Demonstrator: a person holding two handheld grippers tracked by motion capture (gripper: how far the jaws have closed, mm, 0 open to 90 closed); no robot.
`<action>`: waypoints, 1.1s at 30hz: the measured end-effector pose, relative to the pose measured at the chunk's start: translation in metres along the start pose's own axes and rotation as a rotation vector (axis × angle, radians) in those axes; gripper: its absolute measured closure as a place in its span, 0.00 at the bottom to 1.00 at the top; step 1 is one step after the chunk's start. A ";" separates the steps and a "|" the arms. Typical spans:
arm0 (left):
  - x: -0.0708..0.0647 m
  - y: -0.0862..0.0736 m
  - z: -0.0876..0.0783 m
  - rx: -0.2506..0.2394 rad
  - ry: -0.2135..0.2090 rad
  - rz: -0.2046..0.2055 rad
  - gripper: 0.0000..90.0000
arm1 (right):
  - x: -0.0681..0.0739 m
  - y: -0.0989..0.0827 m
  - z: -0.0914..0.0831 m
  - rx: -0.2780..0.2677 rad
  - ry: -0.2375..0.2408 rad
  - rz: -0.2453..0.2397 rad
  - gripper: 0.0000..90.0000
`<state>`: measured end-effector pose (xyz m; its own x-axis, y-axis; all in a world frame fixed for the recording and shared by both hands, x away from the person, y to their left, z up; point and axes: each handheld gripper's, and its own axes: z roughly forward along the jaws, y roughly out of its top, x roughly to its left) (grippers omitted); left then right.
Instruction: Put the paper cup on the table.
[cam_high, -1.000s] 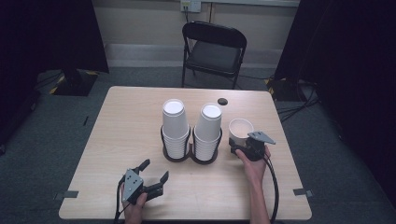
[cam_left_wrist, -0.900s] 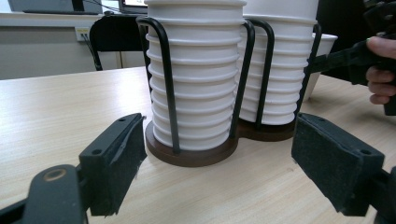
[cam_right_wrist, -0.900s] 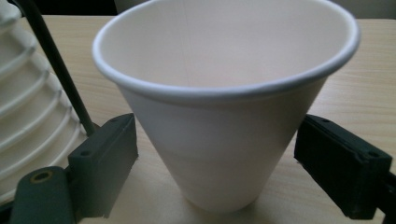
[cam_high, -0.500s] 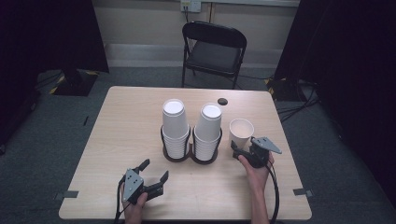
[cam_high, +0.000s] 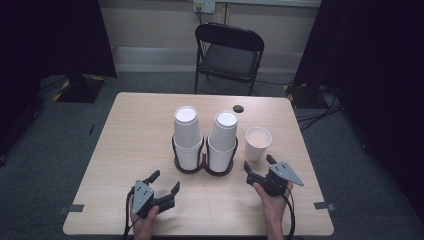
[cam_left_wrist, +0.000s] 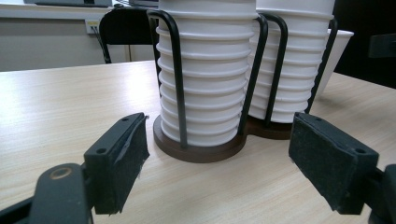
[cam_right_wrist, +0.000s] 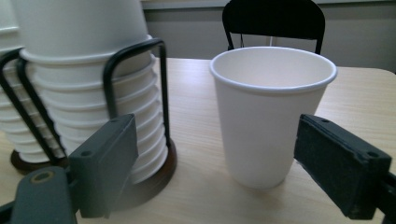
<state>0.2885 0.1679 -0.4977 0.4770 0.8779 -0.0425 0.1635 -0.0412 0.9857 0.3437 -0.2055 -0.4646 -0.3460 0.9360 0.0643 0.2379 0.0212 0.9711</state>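
Note:
A single white paper cup (cam_high: 258, 143) (cam_right_wrist: 271, 112) stands upright on the table, right of a black wire holder (cam_high: 205, 161) with two stacks of white cups (cam_high: 187, 132) (cam_high: 222, 137). My right gripper (cam_high: 260, 165) (cam_right_wrist: 233, 177) is open just in front of the single cup, apart from it, jaws spread wider than the cup. My left gripper (cam_high: 164, 180) (cam_left_wrist: 219, 172) is open near the front left, pointing at the holder (cam_left_wrist: 201, 149) and its stacked cups (cam_left_wrist: 205, 70), with nothing between its jaws.
The wooden table (cam_high: 135, 135) has bare room at left and along the front. A small black disc (cam_high: 238, 108) lies near the far edge. A black folding chair (cam_high: 227, 52) stands behind the table. Dark curtains flank the room.
My right gripper has let go of the single cup and drawn back toward the person; the cup stays standing. The left gripper has not moved.

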 end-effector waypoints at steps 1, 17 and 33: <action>0.000 0.000 0.000 0.002 0.005 0.000 0.22 | 0.002 -0.001 -0.001 -0.005 0.001 -0.002 0.15; -0.001 0.001 0.001 0.026 0.041 -0.009 0.21 | 0.040 -0.021 -0.018 -0.047 0.082 -0.018 0.15; 0.002 0.000 -0.001 -0.001 0.041 -0.048 0.20 | 0.051 -0.038 -0.014 -0.013 0.129 0.010 0.15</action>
<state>0.2884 0.1700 -0.4978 0.4325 0.8978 -0.0827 0.1844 0.0018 0.9829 0.3046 -0.1631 -0.4955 -0.4581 0.8830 0.1023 0.2307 0.0069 0.9730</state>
